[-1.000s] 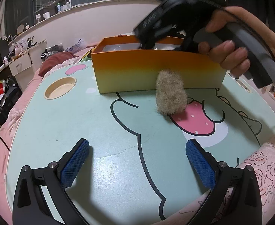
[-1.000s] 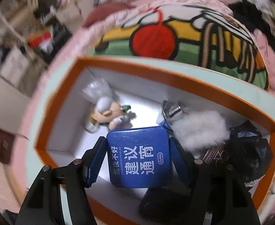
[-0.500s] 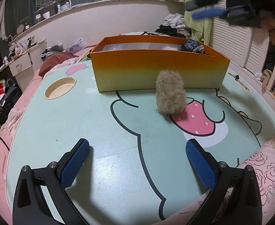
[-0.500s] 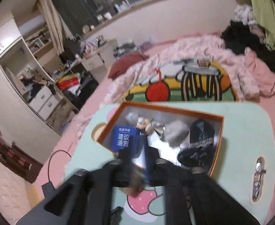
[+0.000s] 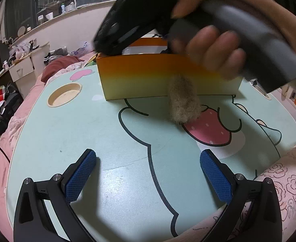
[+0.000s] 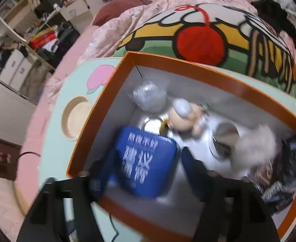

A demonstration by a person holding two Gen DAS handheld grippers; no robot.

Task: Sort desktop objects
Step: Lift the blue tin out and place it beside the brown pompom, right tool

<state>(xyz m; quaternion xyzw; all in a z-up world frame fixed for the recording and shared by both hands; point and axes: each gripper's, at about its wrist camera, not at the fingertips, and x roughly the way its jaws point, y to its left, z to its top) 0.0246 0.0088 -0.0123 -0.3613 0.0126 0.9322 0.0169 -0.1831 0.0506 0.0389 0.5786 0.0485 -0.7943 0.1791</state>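
Before the orange box (image 5: 168, 76), a furry tuft (image 5: 183, 102) (touching it), unobstructed.

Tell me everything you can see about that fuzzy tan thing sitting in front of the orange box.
The fuzzy tan object is a small, roughly cylindrical tuft of beige-brown fur or fluff with a rounded near end. It lies on the mint-green table against, or just in front of, the front wall of the orange box, its near end overlapping the pink strawberry print. Neither hand-held gripper touches it. What it is underneath cannot be told.
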